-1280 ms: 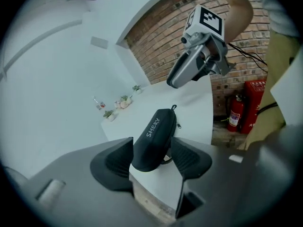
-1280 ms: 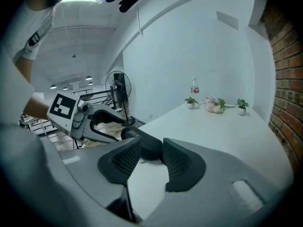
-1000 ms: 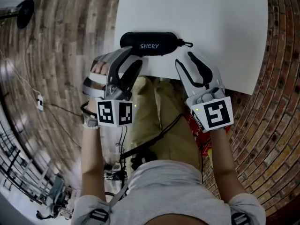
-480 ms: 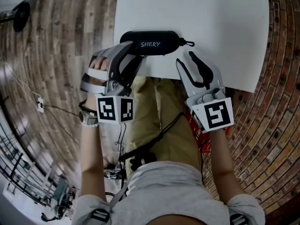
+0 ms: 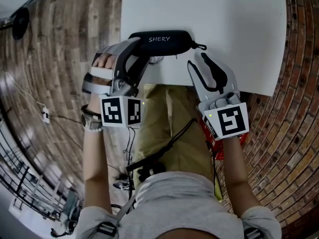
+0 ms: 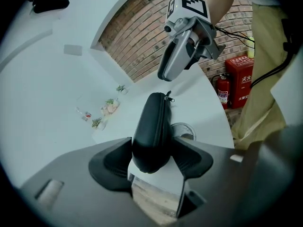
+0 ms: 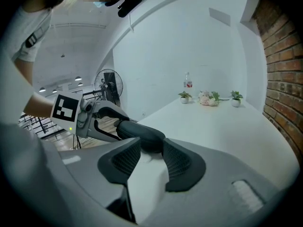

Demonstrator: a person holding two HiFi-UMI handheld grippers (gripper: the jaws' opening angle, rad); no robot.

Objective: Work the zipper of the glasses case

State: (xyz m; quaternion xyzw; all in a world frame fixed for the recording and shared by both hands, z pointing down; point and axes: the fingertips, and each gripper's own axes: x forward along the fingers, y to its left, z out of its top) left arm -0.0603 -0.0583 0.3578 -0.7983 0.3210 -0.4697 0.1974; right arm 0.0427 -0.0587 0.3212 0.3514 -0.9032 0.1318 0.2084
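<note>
The black glasses case [image 5: 162,41] marked SHERY lies across the white table [image 5: 224,24], close to its near edge. My left gripper [image 5: 138,54] has its jaws wide around the case's left end [image 6: 154,126]. They have just been opening, and I see no squeeze from the pads. The zipper pull [image 5: 199,47] sticks out at the case's right end. My right gripper [image 5: 197,62] stands open just short of that end [image 7: 142,132], with only bare table between its pads.
A round grey grommet [image 5: 157,59] is set in the table beside the case. Small potted plants and a bottle [image 7: 208,98] stand at the far end. The table's near edge runs under both grippers. A red fire-extinguisher box [image 6: 244,79] stands on the floor.
The case has slid a little away from the near table edge and uncovered the grommet. My left gripper followed it forward. The right gripper has stayed put.
</note>
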